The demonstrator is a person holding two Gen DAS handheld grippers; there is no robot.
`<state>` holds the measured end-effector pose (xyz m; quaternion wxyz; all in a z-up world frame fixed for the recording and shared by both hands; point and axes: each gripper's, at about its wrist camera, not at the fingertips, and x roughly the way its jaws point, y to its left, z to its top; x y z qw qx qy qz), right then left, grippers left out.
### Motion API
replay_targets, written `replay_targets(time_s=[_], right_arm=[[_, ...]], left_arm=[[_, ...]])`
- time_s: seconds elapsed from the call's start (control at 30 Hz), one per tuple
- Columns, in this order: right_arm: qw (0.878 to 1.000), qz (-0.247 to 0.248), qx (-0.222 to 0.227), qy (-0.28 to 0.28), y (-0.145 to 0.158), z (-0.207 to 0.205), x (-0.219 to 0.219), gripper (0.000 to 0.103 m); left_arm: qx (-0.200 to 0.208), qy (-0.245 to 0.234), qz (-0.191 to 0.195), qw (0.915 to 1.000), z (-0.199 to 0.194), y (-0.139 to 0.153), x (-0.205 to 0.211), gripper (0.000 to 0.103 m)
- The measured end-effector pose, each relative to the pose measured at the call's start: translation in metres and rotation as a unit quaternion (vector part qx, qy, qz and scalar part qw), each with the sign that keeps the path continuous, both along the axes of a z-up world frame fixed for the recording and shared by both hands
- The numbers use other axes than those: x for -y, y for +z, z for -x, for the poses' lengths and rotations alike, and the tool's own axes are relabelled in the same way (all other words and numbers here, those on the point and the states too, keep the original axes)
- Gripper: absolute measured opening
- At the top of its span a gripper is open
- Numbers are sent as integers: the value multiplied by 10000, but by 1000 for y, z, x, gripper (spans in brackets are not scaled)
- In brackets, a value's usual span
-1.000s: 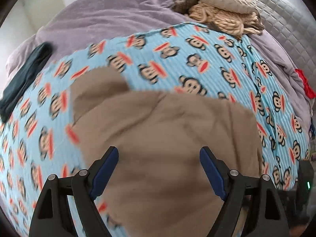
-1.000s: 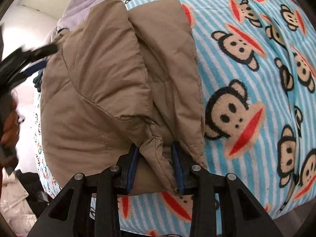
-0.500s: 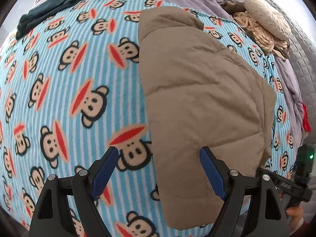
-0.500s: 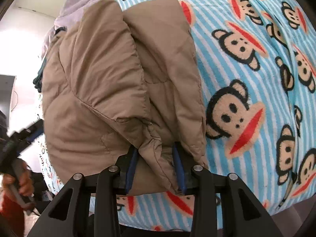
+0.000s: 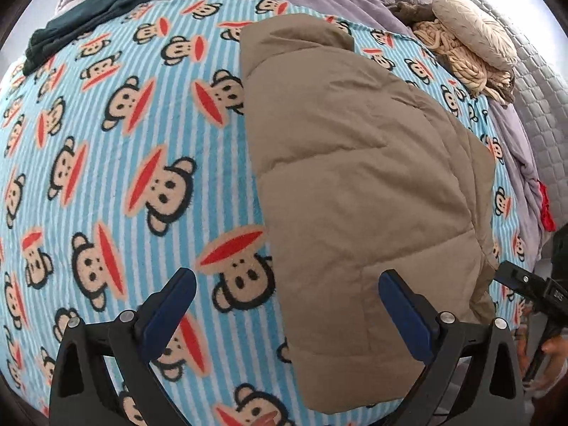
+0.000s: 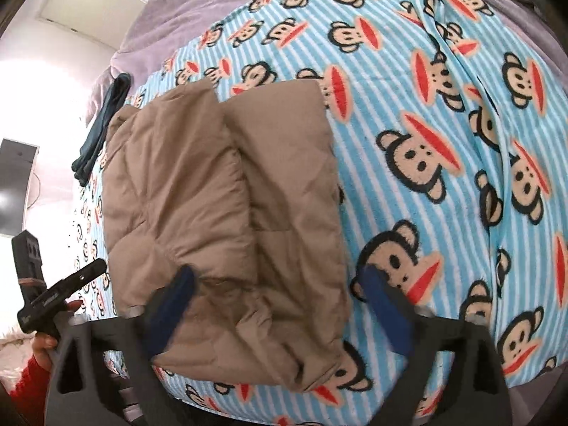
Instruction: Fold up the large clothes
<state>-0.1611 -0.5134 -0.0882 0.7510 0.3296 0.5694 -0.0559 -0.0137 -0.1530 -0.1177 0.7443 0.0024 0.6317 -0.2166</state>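
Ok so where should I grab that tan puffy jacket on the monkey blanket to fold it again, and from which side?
Probably the near short edge of the tan jacket, where the layers bunch into a thick lip. Come from above at the bed's near edge, where the right gripper, jaws opening and pressing nothing, straddles it. The left gripper, also opening, could take the near left corner. The rest lies flat on the monkey blanket.

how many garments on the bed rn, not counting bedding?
2 clear ones: tan jacket folded mid-blanket, dark green garment at the blanket's far left edge. The beige knit pile and red scrap on the right may be more; can't tell.
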Motion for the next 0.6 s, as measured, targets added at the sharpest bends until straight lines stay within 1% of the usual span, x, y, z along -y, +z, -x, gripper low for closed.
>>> replay_targets(time_s=[0.07,0.17,0.27,0.33,0.4,0.5,0.6], right_arm=[[10000,-71,-4,4,-5,-1,3,103],[9994,-345,36,-49,-14,-2,10,103],[9981,-599,122,-19,-20,-8,16,103],[9978,-650,103,57,-25,-14,19,103],[9970,-756,50,132,-33,-22,23,103],[9951,-974,-15,157,-44,-35,33,103],[9924,-1210,21,209,-52,-45,43,103]], left_arm=[[-106,15,68,9999,0,-4,1,103],[-331,61,268,9991,-3,-11,1,103],[-553,131,550,9969,-10,-18,-1,103],[-738,143,783,9941,-15,-24,-2,103],[-953,156,1024,9900,-21,-32,-5,103],[-1240,194,1474,9811,-30,-44,-9,103],[-1489,249,1897,9702,-39,-56,-10,103]])
